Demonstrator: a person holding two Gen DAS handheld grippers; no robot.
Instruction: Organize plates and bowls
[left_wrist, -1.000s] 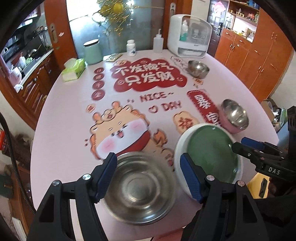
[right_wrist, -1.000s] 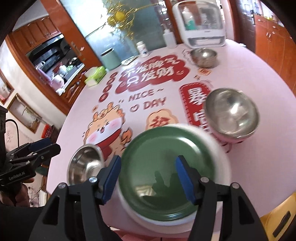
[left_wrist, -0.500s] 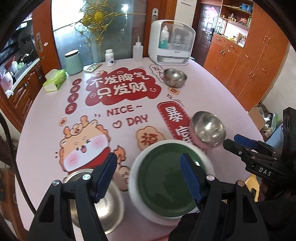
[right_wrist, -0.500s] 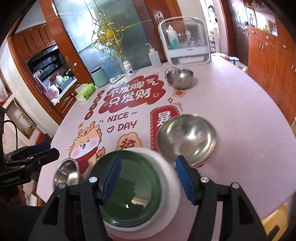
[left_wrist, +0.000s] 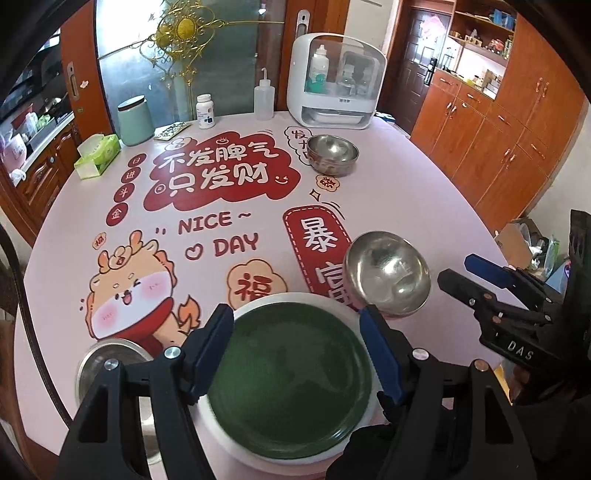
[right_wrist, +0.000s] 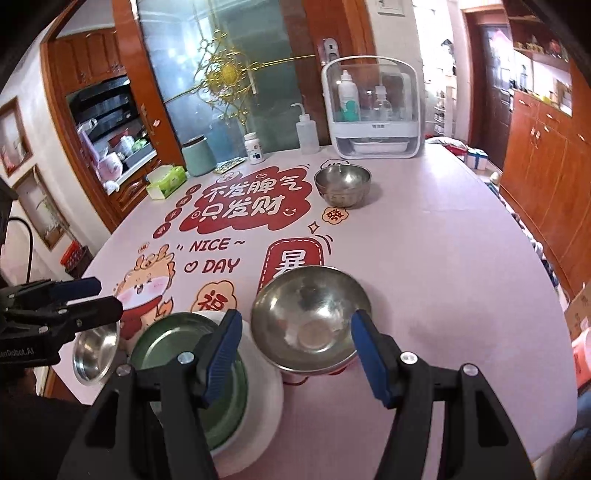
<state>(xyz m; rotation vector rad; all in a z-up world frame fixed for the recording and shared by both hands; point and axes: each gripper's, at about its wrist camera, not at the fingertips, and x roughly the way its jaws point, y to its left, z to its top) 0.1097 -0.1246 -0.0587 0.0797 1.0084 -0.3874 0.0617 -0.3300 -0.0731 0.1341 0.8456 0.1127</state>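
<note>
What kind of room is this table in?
Probably a home dining room beside a kitchen: a round table with a printed cloth, wooden cabinets and a kitchen counter through the doorway.

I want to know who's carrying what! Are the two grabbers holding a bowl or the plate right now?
Nothing is held. The left gripper hangs open over the green plate, and the right gripper hangs open over a steel bowl.

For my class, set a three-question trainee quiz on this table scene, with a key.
1. How many steel bowls are on the table?
2. True or false: the green plate lies between two steel bowls.
3. Which tool frames the pink-based bowl: A left tool, B right tool?

Key: 1. Three: far bowl, pink-based bowl, near-edge bowl. 2. True. 3. B.
</note>
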